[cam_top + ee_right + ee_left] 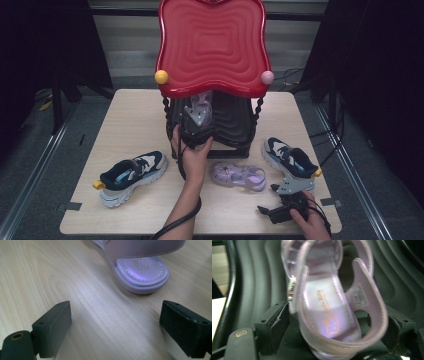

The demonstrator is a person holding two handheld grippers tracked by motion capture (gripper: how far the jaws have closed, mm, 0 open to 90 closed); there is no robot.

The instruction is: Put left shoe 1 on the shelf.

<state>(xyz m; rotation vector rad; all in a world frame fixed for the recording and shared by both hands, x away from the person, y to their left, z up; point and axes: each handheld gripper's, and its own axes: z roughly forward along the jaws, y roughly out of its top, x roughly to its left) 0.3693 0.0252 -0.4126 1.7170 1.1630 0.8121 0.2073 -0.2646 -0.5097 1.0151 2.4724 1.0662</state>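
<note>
Dark room, pale wood worktop (125, 125) with a two-tier rack: red top shelf (212, 45), black lower shelf (235, 125). Your left hand-held gripper (329, 325) reaches into the lower shelf with one lilac sandal (329, 302) between its jaws; the left pad looks to touch the strap, the right pad stands off, so I read the jaws as apart and no longer clamping, the sandal resting on the black shelf. That one looks about placed. Its mate, the second sandal (238, 176), lies on the worktop, just ahead of your right hand-held gripper (115, 327), which sits open and empty. Two sneakers, left (131, 176) and right (290, 159), lie on the worktop too. Judging roughly: one of four shelved.
</note>
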